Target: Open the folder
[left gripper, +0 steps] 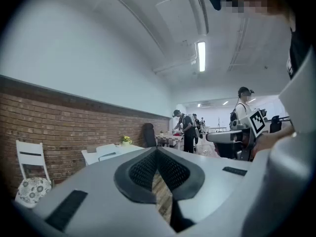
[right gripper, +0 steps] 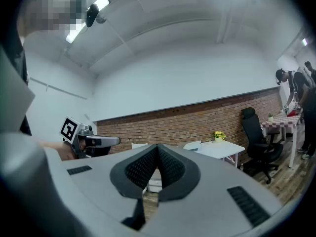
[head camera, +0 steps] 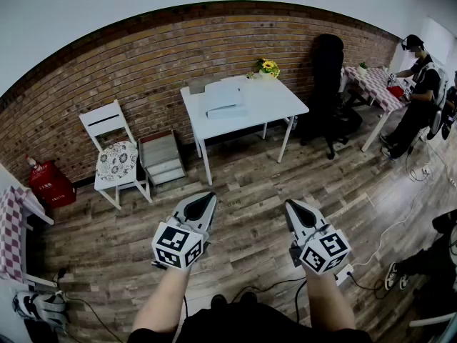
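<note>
Head view, looking steeply down across a room. Folder (head camera: pixel 223 100): pale, closed, flat on the white table (head camera: pixel 275 104) against the brick wall (head camera: pixel 143 63), toward the table's left-rear part. Long axis seemingly from the table's near edge toward the wall, slightly skewed; spine side not discernible.

Left gripper (head camera: pixel 209 197) and right gripper (head camera: pixel 291 204): held level, side by side and apart, both aimed at the table and well short of it. Jaws pressed together on each, ribbed pads meeting, nothing between them.

Between grippers and table: only wooden floor (head camera: pixel 250 184).

Around the table:
- pot of yellow flowers (head camera: pixel 268 67) at its rear right corner, apart from the folder;
- grey step unit (head camera: pixel 163 157) on the floor just left of it;
- white chair (head camera: pixel 114 152) with a patterned cushion, further left;
- red container (head camera: pixel 50 184) by the wall, at far left;
- black office chair (head camera: pixel 328 84) to its right.

Far right: a person (head camera: pixel 421 91) at a table with a checked cloth (head camera: pixel 375 84). Cables (head camera: pixel 400 220) on the floor, right of the right gripper.
</note>
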A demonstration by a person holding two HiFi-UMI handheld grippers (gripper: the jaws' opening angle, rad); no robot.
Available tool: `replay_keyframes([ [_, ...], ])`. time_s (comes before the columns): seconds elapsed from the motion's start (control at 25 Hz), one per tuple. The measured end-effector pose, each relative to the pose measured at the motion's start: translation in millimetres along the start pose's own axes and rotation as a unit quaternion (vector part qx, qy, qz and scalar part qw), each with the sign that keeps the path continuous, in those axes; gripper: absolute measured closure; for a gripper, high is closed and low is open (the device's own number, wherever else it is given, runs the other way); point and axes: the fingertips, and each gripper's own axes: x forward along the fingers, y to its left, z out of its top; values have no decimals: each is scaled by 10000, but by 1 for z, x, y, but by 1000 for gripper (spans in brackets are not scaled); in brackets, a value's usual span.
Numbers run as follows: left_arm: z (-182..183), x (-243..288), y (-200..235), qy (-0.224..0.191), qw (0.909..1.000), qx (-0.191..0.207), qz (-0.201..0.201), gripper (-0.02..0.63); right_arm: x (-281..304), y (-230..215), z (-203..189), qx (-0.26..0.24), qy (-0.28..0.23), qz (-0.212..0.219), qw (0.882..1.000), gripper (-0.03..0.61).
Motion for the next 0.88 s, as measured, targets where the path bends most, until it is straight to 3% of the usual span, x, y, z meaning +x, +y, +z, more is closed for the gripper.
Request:
replay_keyframes([
  [0.48,4,9,-18,57,10000,70,-21,595,-20,-15,5,62,-24,-168,9998,565],
  [0.88,-4,26,-43,129,9998,99,145,595,-46,-28,-4,122,-15,49,9999,563],
])
